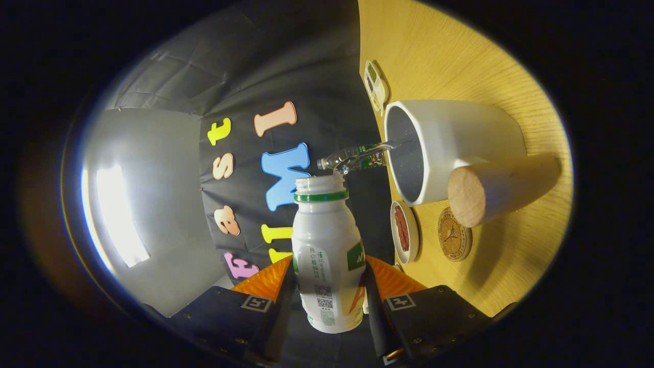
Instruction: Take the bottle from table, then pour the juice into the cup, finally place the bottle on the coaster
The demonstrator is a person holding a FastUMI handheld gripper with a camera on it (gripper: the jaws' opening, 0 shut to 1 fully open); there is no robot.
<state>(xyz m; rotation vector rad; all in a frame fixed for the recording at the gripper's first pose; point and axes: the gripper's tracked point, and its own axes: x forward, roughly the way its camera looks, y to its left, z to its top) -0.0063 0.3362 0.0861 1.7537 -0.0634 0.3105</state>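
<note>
**Bottle tipped toward the cup, coaster waiting just beneath**

Low in the middle of the frame, the gripper [327,301] has its two fingers closed narrow on the bottle [327,255], one pressing each flank of the white body near its base. The whole view is rolled on its side, so the tabletop [460,51] stands like a wall on the right of the picture. The bottle's long axis runs straight up the frame from between the fingers, which puts it roughly level with the table, mouth foremost.

Just past the fingers, the open mouth with its green collar sits mid-frame. From it a thin clear stream [357,156] arcs to the right and reaches the dark opening of the white cup [449,148], right of centre. By my reckoning the pour is under way, not finished.

Nearer the fingers than the cup, at lower right, lies a small white dish [406,230] with something reddish in it, and just beside that the round cork coaster [453,235]. A pale wooden cylinder [500,189] juts across between the coaster and the cup, close to both.

That is what the placing move turns on: the coaster lies to the right of the bottle and just below the cup, so the bottle must be righted and carried past the dish without clipping the cylinder.
</note>
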